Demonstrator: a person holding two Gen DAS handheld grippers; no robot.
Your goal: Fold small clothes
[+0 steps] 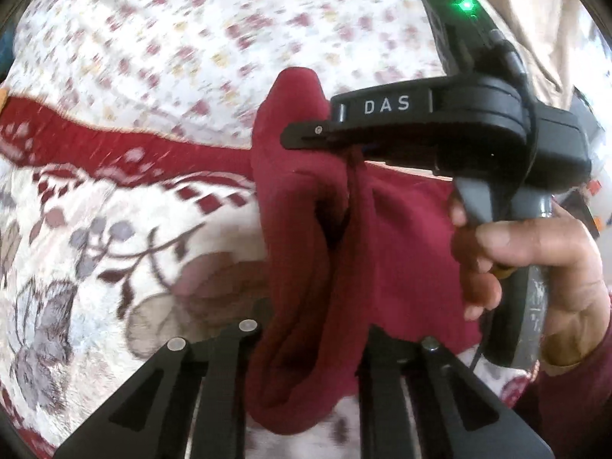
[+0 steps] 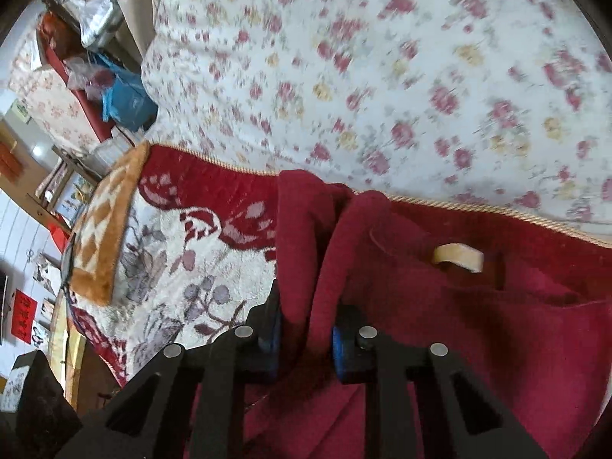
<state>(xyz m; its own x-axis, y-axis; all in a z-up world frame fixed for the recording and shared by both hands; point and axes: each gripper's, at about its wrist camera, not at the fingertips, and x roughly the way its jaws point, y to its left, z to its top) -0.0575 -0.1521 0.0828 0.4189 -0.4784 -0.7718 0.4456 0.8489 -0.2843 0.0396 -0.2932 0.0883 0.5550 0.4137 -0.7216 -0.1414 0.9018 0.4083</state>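
Note:
A dark red garment [image 1: 306, 267] hangs bunched over the bed, held up by both grippers. At the bottom of the left wrist view my left gripper [image 1: 310, 344] is shut on its lower folds, and the cloth hides the fingertips. My right gripper [image 1: 306, 135], held by a person's hand [image 1: 535, 252], pinches the garment's upper edge from the right. In the right wrist view the right gripper [image 2: 306, 336] has its blue pads [image 2: 338, 344] pressed on a fold of the garment [image 2: 459, 325]. A cream label [image 2: 457, 258] shows on the cloth.
A white flowered sheet [image 1: 191, 38] covers the far part of the bed. A plush blanket [image 1: 95, 248] with a red border and grey flowers lies nearer, and its orange-diamond corner [image 2: 103, 222] is turned up at the bed's edge. A blue bag [image 2: 126, 99] and clutter lie beyond.

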